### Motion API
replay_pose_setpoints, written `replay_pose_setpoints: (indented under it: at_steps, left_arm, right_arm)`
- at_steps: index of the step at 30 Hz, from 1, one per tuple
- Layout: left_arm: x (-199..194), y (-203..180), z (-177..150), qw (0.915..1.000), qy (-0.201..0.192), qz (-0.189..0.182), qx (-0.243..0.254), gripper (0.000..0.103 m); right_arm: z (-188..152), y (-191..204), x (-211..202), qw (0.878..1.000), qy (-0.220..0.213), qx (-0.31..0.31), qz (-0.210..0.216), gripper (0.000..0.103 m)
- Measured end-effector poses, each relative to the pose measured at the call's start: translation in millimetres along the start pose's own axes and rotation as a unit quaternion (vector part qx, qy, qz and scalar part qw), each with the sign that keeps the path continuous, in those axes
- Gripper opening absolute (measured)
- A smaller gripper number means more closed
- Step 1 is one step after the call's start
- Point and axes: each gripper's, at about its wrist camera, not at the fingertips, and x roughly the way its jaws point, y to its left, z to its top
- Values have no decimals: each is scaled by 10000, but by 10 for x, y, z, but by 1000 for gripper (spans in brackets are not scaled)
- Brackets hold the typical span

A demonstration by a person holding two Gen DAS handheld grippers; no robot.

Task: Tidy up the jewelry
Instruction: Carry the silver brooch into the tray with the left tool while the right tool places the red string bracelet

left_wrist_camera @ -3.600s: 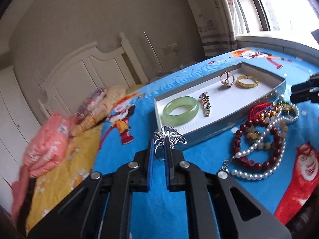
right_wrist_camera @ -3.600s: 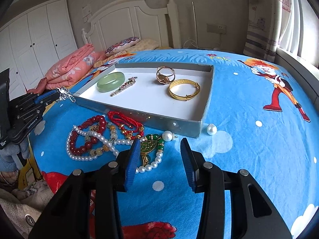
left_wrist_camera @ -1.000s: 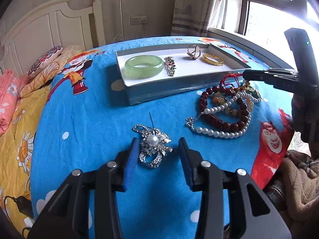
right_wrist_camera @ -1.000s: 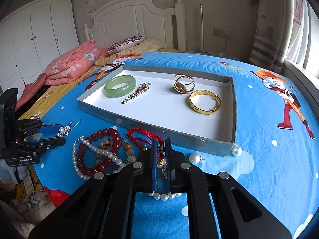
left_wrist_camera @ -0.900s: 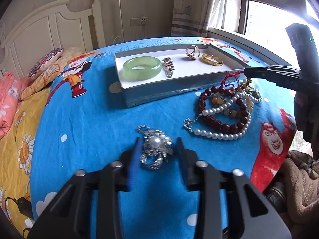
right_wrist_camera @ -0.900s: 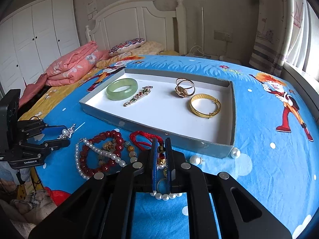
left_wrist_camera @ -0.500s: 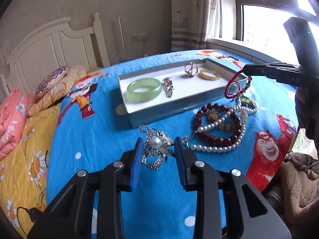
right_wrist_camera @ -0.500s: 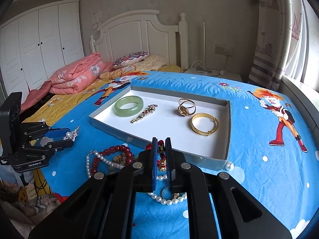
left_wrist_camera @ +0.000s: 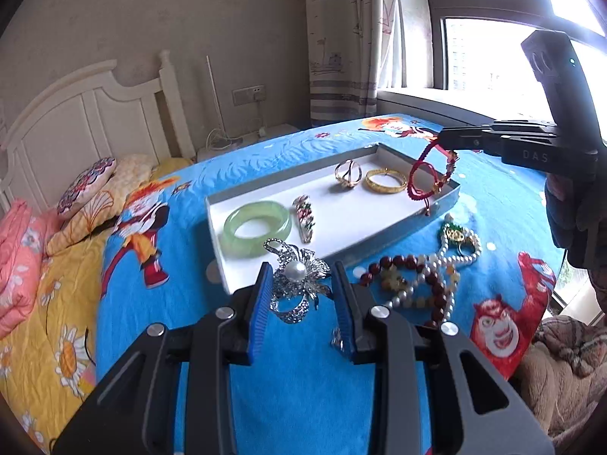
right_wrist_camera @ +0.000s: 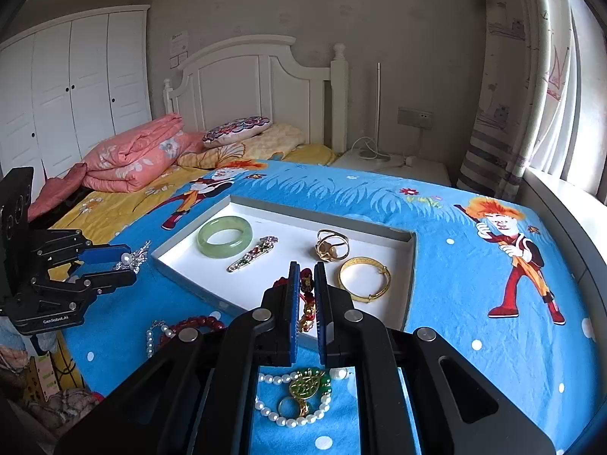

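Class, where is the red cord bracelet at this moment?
The red cord bracelet hangs from the shut right gripper, above the white tray's near-right corner, beside the gold bangle.

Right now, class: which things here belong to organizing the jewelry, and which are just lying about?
Job: silver brooch in left gripper; red cord bracelet in right gripper; white tray; bead and pearl strands.

Lying about: pink quilt; patterned pillow.
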Motion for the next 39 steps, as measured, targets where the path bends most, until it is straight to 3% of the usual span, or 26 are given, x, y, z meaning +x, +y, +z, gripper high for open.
replay_pose_setpoints:
  at_steps: [8,15,21,28,33,36,38,39]
  left_arm:
    - [282,-190,379,9994,-94,-234,256,31]
    - [775,-292,615,9982,150,-468,331,31]
    - [1123,-422,628,9972,415,-371,498,31]
    - [1340,-345,575,9963,756,-290,306,32]
    - [1306,-315,537,9965,758,-231,283,46]
    - [1276,-310,515,9967,733,-174,288,53]
    - [1259,-315,506,9968,725,-166,284,57]
    - [1249,-322,502,9969,721,-155,286,57]
  right_arm:
    - [135,-220,233,9998,61,165,-65,9]
    - [119,-317,496,9989,274,368,3,9]
    - [27,-364,597,9981,414,458,-15,9]
    - [-110,-449,699,9952,651,722,86,11]
    - [-163,-507,669,9936,638,922,133,12]
    - [-180,-544,625,9928,600,1030,134,19]
    - [-195,-571,596,9922,571,1102,125,36]
    - [-204,-585,582,9918,551,1145,126,39]
